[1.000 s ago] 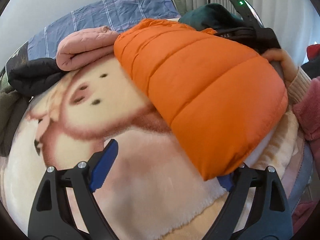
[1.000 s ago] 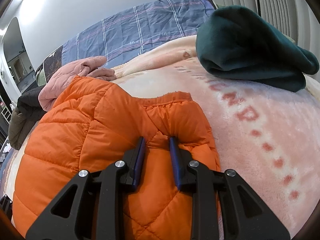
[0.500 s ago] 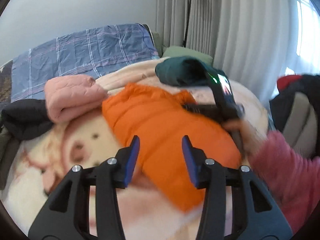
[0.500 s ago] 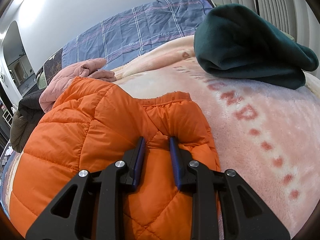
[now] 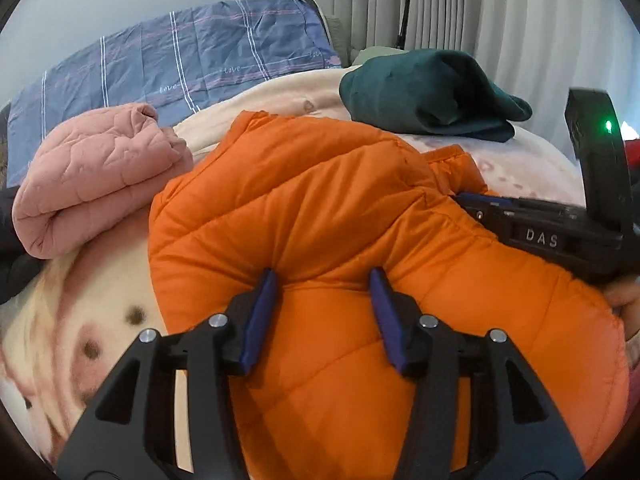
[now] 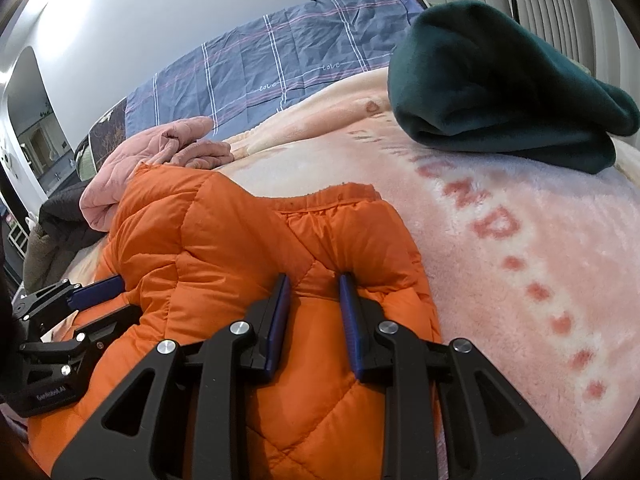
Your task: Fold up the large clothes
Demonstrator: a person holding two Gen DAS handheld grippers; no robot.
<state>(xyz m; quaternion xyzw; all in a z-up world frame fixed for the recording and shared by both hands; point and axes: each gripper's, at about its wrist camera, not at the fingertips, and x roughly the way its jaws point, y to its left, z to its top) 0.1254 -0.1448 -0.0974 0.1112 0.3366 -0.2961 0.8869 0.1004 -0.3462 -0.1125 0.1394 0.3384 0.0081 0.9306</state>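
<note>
An orange puffer jacket (image 5: pixel 320 200) lies bunched on a pink fleece blanket (image 6: pixel 520 280) on the bed. My left gripper (image 5: pixel 324 276) digs into the jacket's near part from above. A puffed ridge of fabric sits between its blue pads, and its jaws are opening slightly. My right gripper (image 6: pixel 314 280) is shut on a fold of the jacket (image 6: pixel 208 240) just below the collar. The left wrist view shows the right gripper (image 5: pixel 540 236) at the jacket's right side, with a hand (image 5: pixel 624 300) behind it. The right wrist view catches the left gripper (image 6: pixel 96 292) at the jacket's left edge.
A rolled pink quilted garment (image 5: pixel 92 184) lies left of the jacket. A folded dark green garment (image 5: pixel 424 88) sits at the back right. A blue checked cover (image 5: pixel 200 56) spans the head of the bed. Dark clothes (image 6: pixel 60 216) are piled at the far left, with curtains behind.
My left gripper went from wide open at the jacket's lower edge to narrower, lifted clear, then came down on top of the jacket. The right gripper kept its hold and place.
</note>
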